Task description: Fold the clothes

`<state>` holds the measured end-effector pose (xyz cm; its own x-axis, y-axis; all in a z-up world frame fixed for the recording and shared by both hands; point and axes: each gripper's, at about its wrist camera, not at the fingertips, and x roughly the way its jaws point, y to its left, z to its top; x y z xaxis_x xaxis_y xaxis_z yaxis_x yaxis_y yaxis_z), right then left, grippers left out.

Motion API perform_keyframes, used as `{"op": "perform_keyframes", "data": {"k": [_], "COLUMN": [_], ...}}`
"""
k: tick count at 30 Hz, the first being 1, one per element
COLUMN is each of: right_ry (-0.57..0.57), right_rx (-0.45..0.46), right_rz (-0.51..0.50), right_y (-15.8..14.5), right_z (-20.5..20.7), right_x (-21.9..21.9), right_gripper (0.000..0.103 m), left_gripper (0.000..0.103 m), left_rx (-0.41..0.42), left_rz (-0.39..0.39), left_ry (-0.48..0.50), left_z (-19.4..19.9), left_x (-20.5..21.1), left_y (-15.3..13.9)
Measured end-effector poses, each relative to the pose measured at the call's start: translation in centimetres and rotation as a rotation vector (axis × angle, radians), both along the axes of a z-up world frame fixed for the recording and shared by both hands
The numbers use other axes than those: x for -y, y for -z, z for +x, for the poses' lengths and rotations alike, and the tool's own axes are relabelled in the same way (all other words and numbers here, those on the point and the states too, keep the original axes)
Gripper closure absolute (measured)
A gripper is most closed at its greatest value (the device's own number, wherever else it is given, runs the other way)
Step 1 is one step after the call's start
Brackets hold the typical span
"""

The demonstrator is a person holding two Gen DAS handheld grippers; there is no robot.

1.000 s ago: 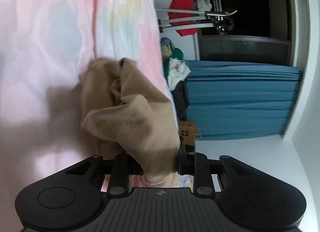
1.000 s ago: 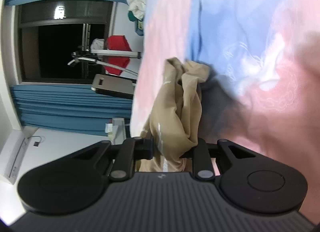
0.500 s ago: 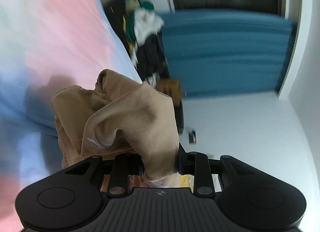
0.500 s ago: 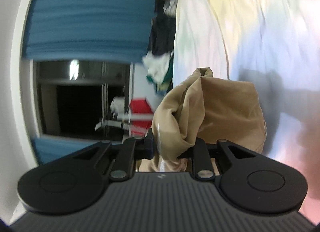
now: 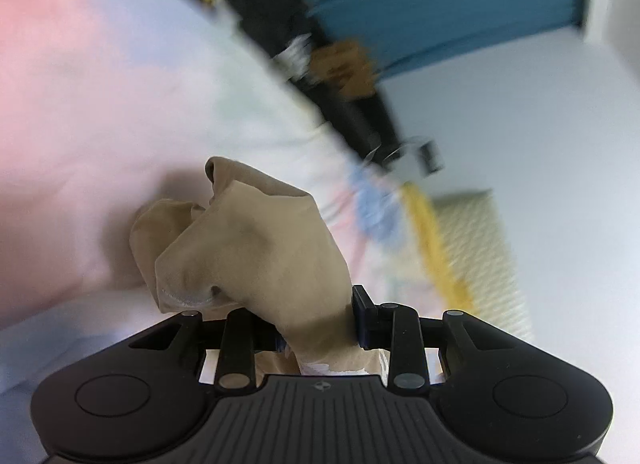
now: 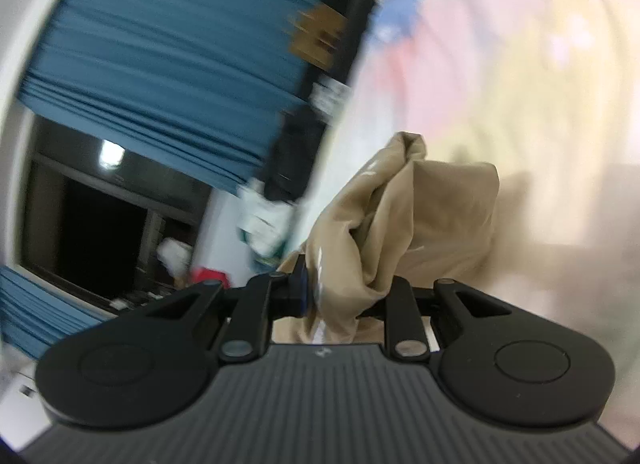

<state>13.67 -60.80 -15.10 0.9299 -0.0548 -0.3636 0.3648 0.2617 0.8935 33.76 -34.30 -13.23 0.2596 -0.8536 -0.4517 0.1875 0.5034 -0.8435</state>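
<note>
A tan garment (image 5: 248, 248) is bunched up in front of my left gripper (image 5: 316, 320). Its blue pads pinch a fold of the cloth, and the jaws are opening slightly with the fabric still between them. In the right wrist view the same tan garment (image 6: 420, 216) hangs in folds from my right gripper (image 6: 340, 296), which is shut on another part of it. Behind the cloth lies a pastel pink, white and yellow bedsheet (image 5: 120, 84), also seen as a blurred bedsheet (image 6: 520, 64). Both views are smeared by motion.
Along the bed's far edge sit a dark heap of clothes (image 5: 272, 4) and a brown cardboard box (image 5: 344, 64). Blue curtains (image 6: 180, 64) hang beside a dark window (image 6: 100, 224). A pale mat with a yellow edge (image 5: 472, 248) lies by the white wall (image 5: 540, 124).
Both grippers have swept sideways across the bed with the tan garment still in them. The left view has rolled, so the bed edge, box and mat now show.
</note>
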Motion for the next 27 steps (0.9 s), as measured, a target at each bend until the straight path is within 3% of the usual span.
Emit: {"op": "perform_keyframes", "data": {"k": [6,10,16,21,25,27], "right_ry": [-0.043,-0.030,-0.102,-0.131,-0.183,-0.183], "right_rx": [-0.084,-0.136,-0.259,-0.286,-0.277,-0.279], "right_rz": [0.056,0.122,0.075,-0.053,-0.200,-0.287], "right_y": [6.3,7.8,4.2,-0.4,-4.9,-7.2], "right_z": [-3.1,-4.2,-5.4,-8.9,-11.1,-12.2], "right_x": [-3.2,-4.4,-5.4,-7.1,-9.3,-10.8], "right_gripper": [0.081,0.078,0.076,0.076,0.075,0.059], "left_gripper": [0.069,0.060,0.045,0.029,0.011,0.003], "left_rx": [-0.008,0.024,0.170,0.352,0.494,0.540], "left_rz": [0.140,0.219,0.394,0.466,0.506,0.506], "left_ry": [0.099,0.131,0.250,0.288,0.260,0.251], "left_z": [-2.0,-3.3,-7.2,-12.4,-16.6,-19.2], "left_x": [-2.5,-3.4,-4.1,-4.9,-4.5,-5.5], "left_y": [5.5,6.0,0.2,-6.3,-11.6,-13.9]}}
